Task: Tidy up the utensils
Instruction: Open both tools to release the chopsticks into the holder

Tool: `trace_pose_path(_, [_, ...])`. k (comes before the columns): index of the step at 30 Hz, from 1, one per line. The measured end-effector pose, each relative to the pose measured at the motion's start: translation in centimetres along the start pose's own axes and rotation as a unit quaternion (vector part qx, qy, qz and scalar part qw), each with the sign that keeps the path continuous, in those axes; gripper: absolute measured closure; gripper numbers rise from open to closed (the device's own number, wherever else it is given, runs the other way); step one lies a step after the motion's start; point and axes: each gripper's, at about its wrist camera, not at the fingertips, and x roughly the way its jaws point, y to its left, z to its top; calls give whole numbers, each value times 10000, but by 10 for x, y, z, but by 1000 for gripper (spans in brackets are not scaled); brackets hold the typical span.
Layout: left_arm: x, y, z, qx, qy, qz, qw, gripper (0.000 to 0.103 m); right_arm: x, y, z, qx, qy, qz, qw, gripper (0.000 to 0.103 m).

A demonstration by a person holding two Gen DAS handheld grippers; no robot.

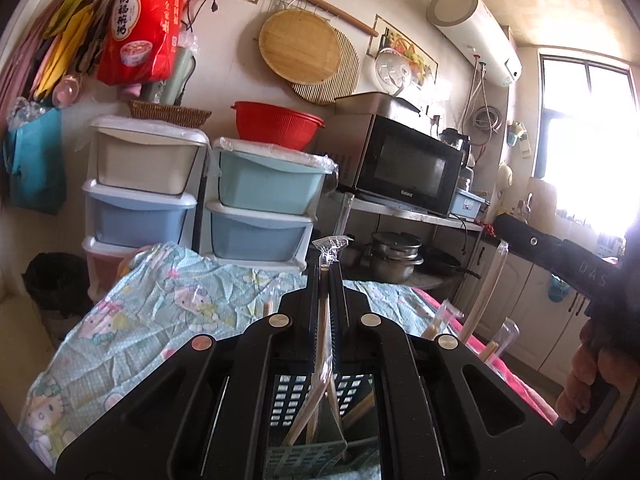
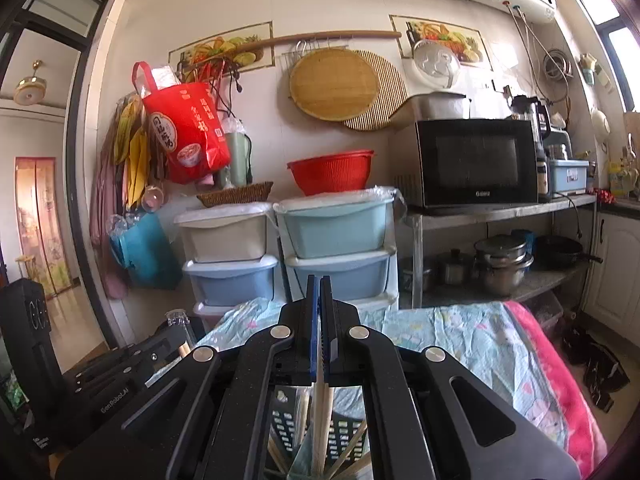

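Note:
My left gripper (image 1: pixel 329 268) is shut on a pair of wooden chopsticks in a clear plastic sleeve (image 1: pixel 324 344); the sleeve's top sticks out above the fingertips and its lower end hangs over a dark slotted utensil basket (image 1: pixel 292 400). My right gripper (image 2: pixel 319 280) is shut on another pair of wooden chopsticks (image 2: pixel 322 404), held upright over the same basket (image 2: pixel 348 428), which holds several chopsticks. The right gripper shows at the right edge of the left wrist view (image 1: pixel 560 252). The left gripper shows at the lower left of the right wrist view (image 2: pixel 132 356).
The table has a light blue cartoon cloth (image 1: pixel 160 312) and a pink blanket edge (image 2: pixel 560 392). More sleeved chopsticks (image 1: pixel 480 312) stand at the table's right. Stacked plastic drawers (image 2: pixel 336 236), a microwave (image 2: pixel 476 160) on a metal shelf and pots (image 2: pixel 500 264) stand behind.

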Motion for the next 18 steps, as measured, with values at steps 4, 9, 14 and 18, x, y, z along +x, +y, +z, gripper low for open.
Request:
trace_pose_path(4, [-1, 1, -5, 12, 68, -18, 10000, 100, 0, 2, -9, 21, 49, 0, 10000, 101])
trace_pose_path(9, [-1, 3, -10, 0, 173, -49, 9998, 100, 0, 4, -21, 55, 174, 35, 9998, 101])
trace_pose_path(14, [-2, 6, -15, -43, 297, -105, 9995, 100, -2, 4, -30, 100, 278, 15, 9996, 101])
trace_pose_path(18, [-4, 8, -19, -98, 422, -193, 9989, 100, -5, 4, -35, 108, 364, -6, 9993, 101])
